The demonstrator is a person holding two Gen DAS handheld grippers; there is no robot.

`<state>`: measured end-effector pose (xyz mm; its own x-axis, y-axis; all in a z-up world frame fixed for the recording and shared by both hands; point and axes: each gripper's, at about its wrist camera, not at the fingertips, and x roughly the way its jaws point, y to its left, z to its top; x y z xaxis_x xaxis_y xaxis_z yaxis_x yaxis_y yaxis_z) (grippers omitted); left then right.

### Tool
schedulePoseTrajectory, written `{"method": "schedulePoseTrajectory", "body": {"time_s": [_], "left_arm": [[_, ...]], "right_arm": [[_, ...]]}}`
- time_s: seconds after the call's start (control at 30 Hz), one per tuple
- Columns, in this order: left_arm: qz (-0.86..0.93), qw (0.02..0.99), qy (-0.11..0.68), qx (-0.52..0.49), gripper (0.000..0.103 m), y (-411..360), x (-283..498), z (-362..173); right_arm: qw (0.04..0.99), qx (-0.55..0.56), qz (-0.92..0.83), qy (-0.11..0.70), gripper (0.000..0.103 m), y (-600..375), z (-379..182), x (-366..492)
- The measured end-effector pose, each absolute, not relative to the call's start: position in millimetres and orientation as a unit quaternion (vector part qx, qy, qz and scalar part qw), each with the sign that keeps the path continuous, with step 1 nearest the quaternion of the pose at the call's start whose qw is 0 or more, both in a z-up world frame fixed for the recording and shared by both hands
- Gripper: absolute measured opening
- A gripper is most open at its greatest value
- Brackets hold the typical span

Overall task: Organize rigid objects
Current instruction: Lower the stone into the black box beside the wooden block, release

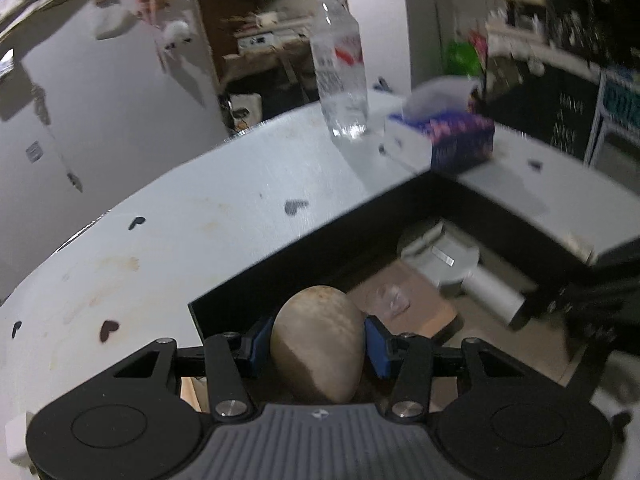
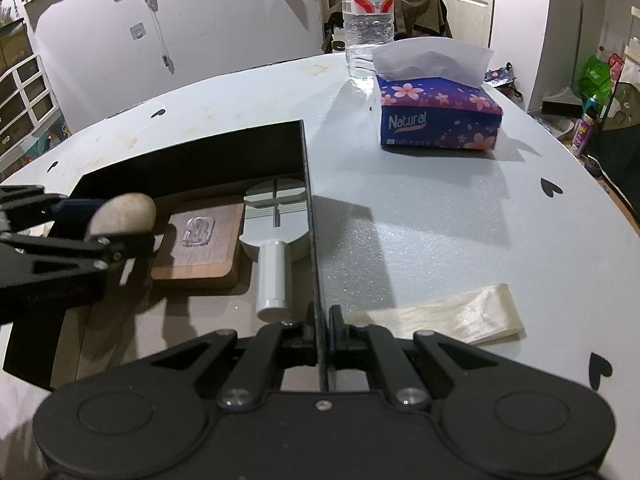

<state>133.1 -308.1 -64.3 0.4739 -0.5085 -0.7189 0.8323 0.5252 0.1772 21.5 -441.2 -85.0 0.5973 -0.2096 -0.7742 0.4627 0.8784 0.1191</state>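
The left gripper (image 1: 318, 346) pinches a smooth egg-shaped stone (image 1: 318, 340) between its blue pads (image 1: 376, 344), which press on the stone's two long flanks near its widest part. The stone hangs just over the open black box (image 2: 306, 168), above the near-left part of its floor. It looks hard, dense and polished, so I judge it heavy for its bulk and apt to slip: the curved sides give the pads little flat to bear on, and a hold at the widest girth seems safest. It should go down low, not be dropped, since it could mar what lies below.

The right gripper (image 2: 322, 338) has its fingers pressed on the box's right wall, one inside and one outside, steadying the box. That wall is thin and stiff.

Inside the box lie a wooden coaster (image 2: 200, 244) with a raised emblem I cannot read, and just beside it, against the right wall, a grey tool (image 2: 274, 232) with a round head and a cylinder handle.

On the table (image 2: 420, 220), outside the box, a pale strip (image 2: 440, 316) lies near the right gripper. Farther off stands a tissue box (image 2: 436, 120) printed "Natural" among pink blossoms, and behind it a water bottle (image 2: 368, 20) whose red-and-white label bears Chinese characters, too small to be sure of.
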Motion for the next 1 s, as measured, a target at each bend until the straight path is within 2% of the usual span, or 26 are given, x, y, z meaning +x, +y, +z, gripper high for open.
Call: {"method": "schedulePoseTrajectory", "body": {"time_s": [0.27,0.37,0.43,0.6,0.73,1.0], "left_arm": [[-0.422,0.811,0.277,0.296,0.052,-310.8,133.6,-72.8],[-0.412,0.820,0.264,0.297,0.056,-309.0,133.6,-69.9],[-0.409,0.822,0.268,0.292,0.063,-307.5,135.7,-67.7],[-0.412,0.821,0.266,0.292,0.064,-306.2,134.2,-66.9],[-0.419,0.823,0.273,0.270,0.075,-300.4,131.6,-58.6],[-0.433,0.835,0.259,0.220,0.081,-271.5,110.7,-28.7]], "right_arm": [[0.880,0.157,-0.189,0.406,0.005,-441.6,-85.1,20.6],[0.880,0.157,-0.189,0.406,0.005,-441.2,-85.2,20.8],[0.880,0.157,-0.190,0.406,0.005,-441.2,-85.2,20.9],[0.880,0.158,-0.190,0.405,0.005,-440.9,-85.2,20.7],[0.880,0.158,-0.189,0.405,0.005,-441.3,-85.3,20.6],[0.879,0.158,-0.191,0.408,0.005,-441.9,-85.0,21.1]]}}
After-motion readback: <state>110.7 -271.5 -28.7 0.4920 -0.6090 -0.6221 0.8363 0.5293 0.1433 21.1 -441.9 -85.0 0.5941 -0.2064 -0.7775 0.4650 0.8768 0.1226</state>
